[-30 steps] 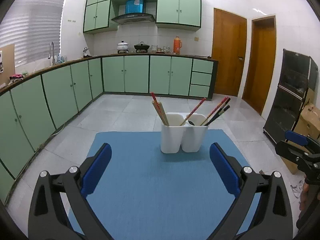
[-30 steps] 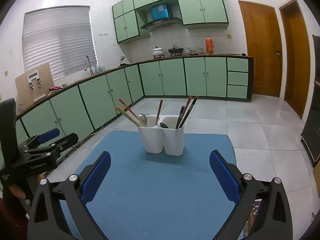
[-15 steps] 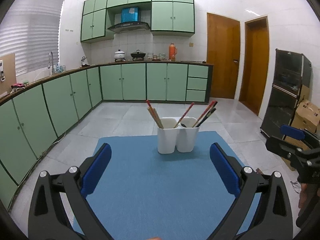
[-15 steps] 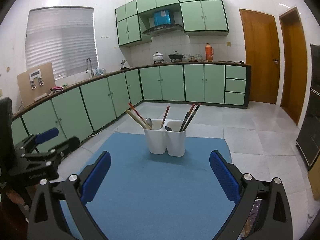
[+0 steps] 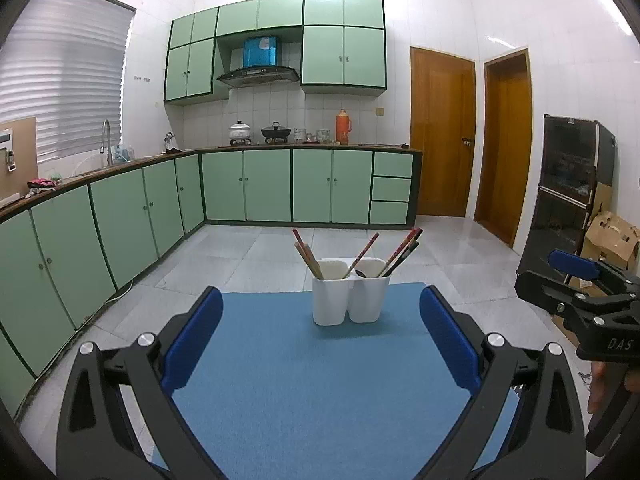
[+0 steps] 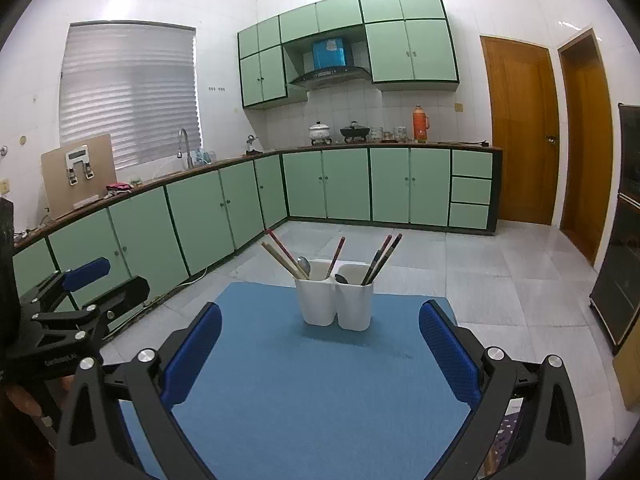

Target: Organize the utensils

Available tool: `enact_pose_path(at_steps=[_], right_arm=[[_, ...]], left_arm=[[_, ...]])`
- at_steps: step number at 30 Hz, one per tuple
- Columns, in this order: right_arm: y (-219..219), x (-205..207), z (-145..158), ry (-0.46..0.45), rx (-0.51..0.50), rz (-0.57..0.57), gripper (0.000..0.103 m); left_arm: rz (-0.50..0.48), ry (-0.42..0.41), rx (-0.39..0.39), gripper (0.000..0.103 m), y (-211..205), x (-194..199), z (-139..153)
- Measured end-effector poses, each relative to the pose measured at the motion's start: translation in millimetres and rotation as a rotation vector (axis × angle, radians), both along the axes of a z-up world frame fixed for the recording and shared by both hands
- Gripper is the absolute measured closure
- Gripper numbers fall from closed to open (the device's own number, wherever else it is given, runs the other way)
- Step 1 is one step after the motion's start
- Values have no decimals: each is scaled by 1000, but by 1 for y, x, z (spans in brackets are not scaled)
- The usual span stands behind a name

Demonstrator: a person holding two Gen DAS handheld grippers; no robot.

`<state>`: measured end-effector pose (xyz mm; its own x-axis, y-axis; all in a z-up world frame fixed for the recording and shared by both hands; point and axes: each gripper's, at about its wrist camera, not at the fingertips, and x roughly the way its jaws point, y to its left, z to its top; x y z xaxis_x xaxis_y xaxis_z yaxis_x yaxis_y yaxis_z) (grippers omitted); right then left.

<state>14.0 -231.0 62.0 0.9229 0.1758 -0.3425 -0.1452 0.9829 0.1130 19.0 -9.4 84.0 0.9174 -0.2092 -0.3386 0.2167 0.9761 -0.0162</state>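
Observation:
A white two-compartment utensil holder (image 5: 350, 297) stands at the far end of the blue mat (image 5: 312, 380); it also shows in the right wrist view (image 6: 335, 299). Chopsticks (image 5: 307, 254) lean in the left compartment, and red and dark chopsticks (image 5: 402, 250) in the right. A spoon (image 6: 304, 266) sticks out of the left compartment. My left gripper (image 5: 320, 328) is open and empty, well back from the holder. My right gripper (image 6: 320, 330) is open and empty, also short of the holder. Each gripper shows at the edge of the other's view.
The mat lies on a table whose far edge is just behind the holder. Beyond are a tiled floor, green kitchen cabinets (image 5: 288, 186), two wooden doors (image 5: 442, 138) and a dark cabinet (image 5: 568, 200) with cardboard boxes at the right.
Both grippers have drawn back from the holder and risen, so it looks smaller and farther. Both stay open and empty.

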Motion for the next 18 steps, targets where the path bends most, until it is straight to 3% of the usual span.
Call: enact_pose_path(at_steps=[18], right_arm=[[6,-4,2,-12,-3,11,6]], left_arm=[[11,-7,-12,7,3,-10,2]])
